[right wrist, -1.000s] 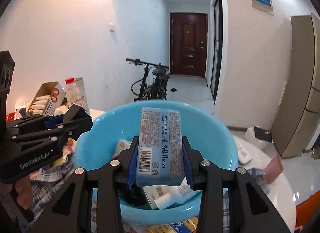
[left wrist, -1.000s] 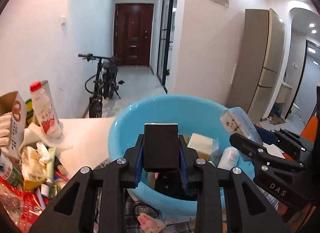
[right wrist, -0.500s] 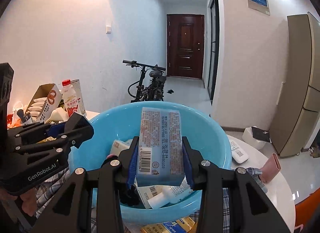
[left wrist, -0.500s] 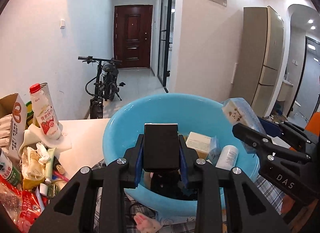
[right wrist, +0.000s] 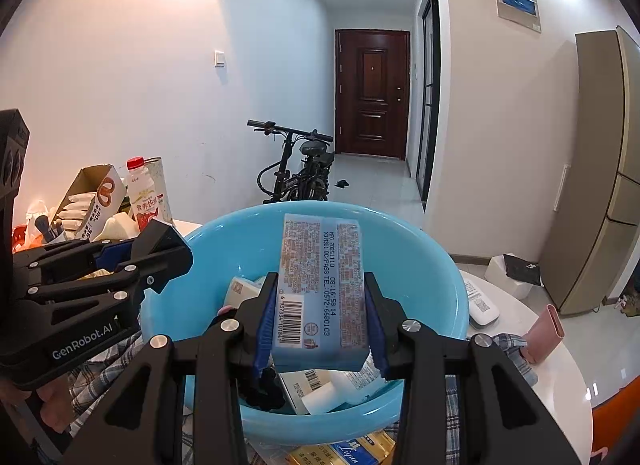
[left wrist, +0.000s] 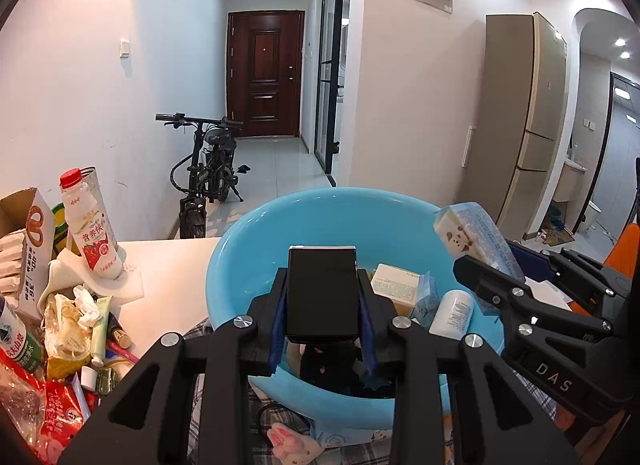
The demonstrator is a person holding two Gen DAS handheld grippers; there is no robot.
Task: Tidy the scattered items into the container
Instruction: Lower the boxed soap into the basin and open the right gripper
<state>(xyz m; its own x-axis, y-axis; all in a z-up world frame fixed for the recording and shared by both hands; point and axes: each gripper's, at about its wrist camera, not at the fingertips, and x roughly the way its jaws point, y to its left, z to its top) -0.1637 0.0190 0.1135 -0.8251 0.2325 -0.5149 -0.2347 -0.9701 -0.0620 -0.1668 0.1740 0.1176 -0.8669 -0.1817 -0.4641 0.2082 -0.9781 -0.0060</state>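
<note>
My left gripper (left wrist: 322,301) was clamped on a black box (left wrist: 322,291), held above the near side of the blue basin (left wrist: 256,249). My right gripper (right wrist: 320,305) gripped a pale blue wipes packet (right wrist: 322,285), barcode side up, over the same basin, which stood on a white table (left wrist: 172,265) and contained a cream box (left wrist: 394,287) and a white bottle (left wrist: 452,311). A milk bottle (left wrist: 90,225) stood among clutter to the left.

Boxes and a bottle (left wrist: 452,313) crowd the basin (left wrist: 256,265) floor; its far side lies bare.
</note>
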